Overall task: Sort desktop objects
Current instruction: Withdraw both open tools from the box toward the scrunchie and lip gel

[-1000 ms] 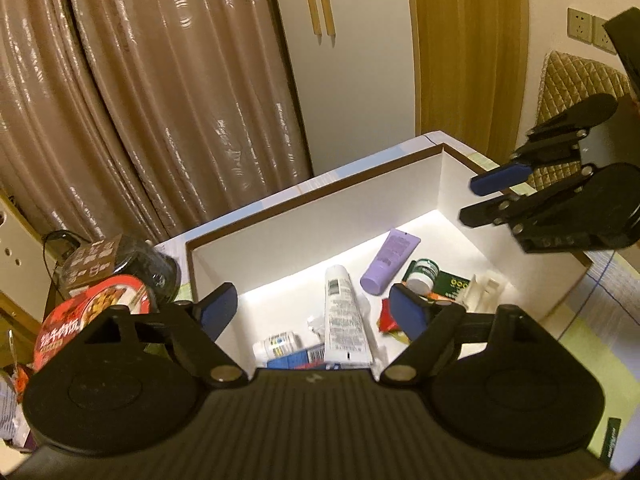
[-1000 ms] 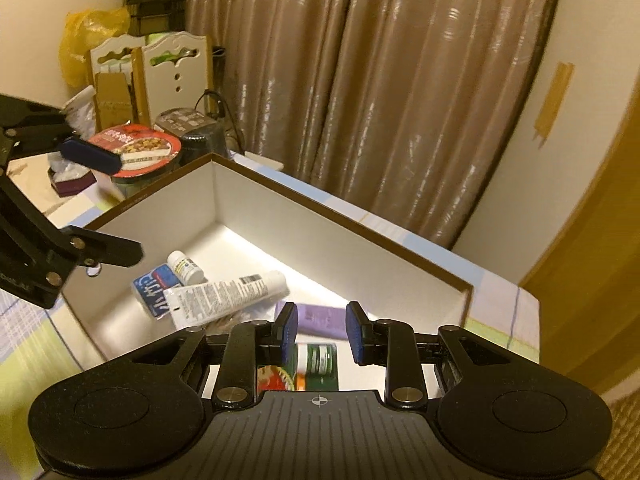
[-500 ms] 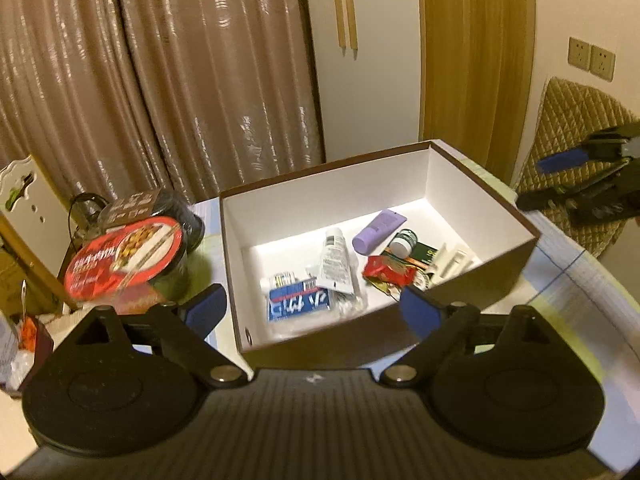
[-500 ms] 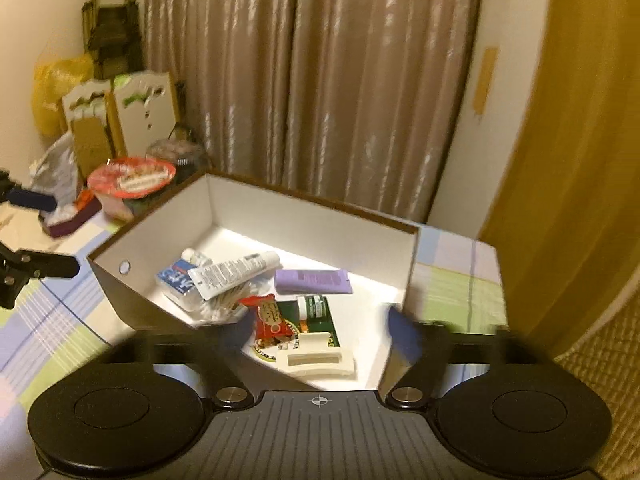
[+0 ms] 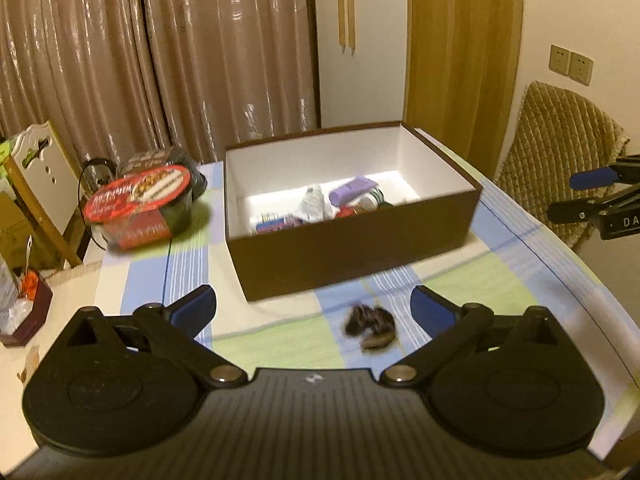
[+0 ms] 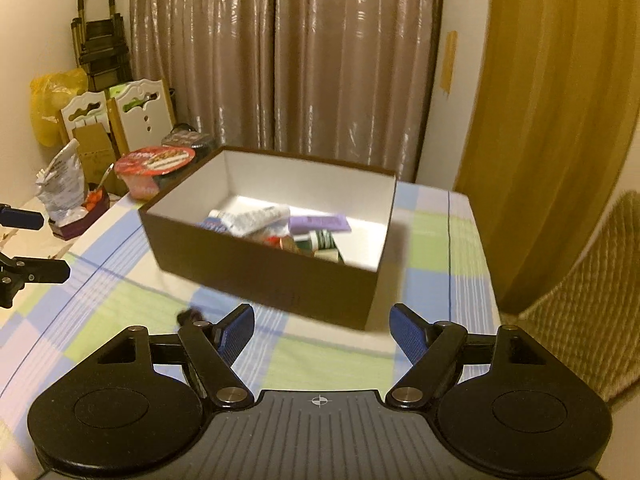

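Left gripper [image 5: 312, 308] spread wide, blue pads far apart, nothing between them. Just ahead of it, toward one o'clock, a small dark blurred object [image 5: 372, 326] lies loose on the checked tablecloth [image 5: 280, 344]; too smeared to say what it is. Beyond that, at twelve o'clock, the brown box [image 5: 352, 240] sits on the table, white inside, holding a white tube [image 5: 314, 204], a purple tube [image 5: 352, 190], a blue-and-white packet [image 5: 276, 222] and something red. At ten o'clock from the box, a red-lidded noodle bowl [image 5: 140, 204] just beside its corner.

Right gripper [image 6: 322, 330] is also wide open and empty. The dark object [image 6: 190, 316] peeks out by its left finger, at about eleven o'clock. Box straight ahead at twelve; white tube and purple tube lie side by side inside. The left gripper's blue fingertip shows at nine o'clock, frame edge. A quilted chair back [image 6: 592, 292] stands at three o'clock.
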Demonstrator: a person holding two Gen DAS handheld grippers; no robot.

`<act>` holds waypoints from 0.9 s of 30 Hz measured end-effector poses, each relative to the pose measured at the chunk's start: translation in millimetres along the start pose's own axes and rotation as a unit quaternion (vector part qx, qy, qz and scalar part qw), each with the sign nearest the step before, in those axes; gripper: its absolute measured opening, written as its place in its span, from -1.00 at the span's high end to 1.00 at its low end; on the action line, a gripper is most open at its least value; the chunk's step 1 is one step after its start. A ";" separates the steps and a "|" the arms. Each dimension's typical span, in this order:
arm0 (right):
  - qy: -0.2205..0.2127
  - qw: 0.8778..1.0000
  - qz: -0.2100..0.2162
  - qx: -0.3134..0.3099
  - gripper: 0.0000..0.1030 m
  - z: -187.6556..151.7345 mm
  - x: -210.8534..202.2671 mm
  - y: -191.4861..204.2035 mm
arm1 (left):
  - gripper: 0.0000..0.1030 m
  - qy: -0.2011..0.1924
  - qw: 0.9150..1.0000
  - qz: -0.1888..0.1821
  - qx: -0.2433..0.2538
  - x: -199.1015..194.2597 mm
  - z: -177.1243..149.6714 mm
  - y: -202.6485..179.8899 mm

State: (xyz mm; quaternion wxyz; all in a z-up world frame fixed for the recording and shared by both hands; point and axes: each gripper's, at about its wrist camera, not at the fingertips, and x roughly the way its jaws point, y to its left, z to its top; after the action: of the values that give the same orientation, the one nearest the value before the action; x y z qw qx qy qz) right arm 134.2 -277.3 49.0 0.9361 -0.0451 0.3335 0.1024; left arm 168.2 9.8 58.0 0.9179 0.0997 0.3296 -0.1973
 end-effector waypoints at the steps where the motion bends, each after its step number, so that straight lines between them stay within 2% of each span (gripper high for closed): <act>1: 0.002 1.000 0.000 0.003 -0.50 -5.6 -5.4 1.8 | -0.98 0.002 1.000 -0.001 -0.002 -3.1 -4.3 -1.8; 13: 0.028 0.999 -0.001 0.026 -0.50 -54.3 -44.1 26.3 | -0.98 0.032 0.999 -0.009 0.004 -33.4 -51.1 -18.6; 27: 0.089 0.996 -0.006 0.022 -0.51 -87.7 -36.9 44.1 | -0.98 0.070 0.997 -0.024 0.010 -32.2 -84.3 -34.2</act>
State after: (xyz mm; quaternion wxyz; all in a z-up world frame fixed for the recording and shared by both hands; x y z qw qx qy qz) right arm 42.6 -253.7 3.8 0.9041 -0.0353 0.4174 0.0847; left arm 83.1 14.9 12.6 0.8866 0.1143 0.3930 -0.2153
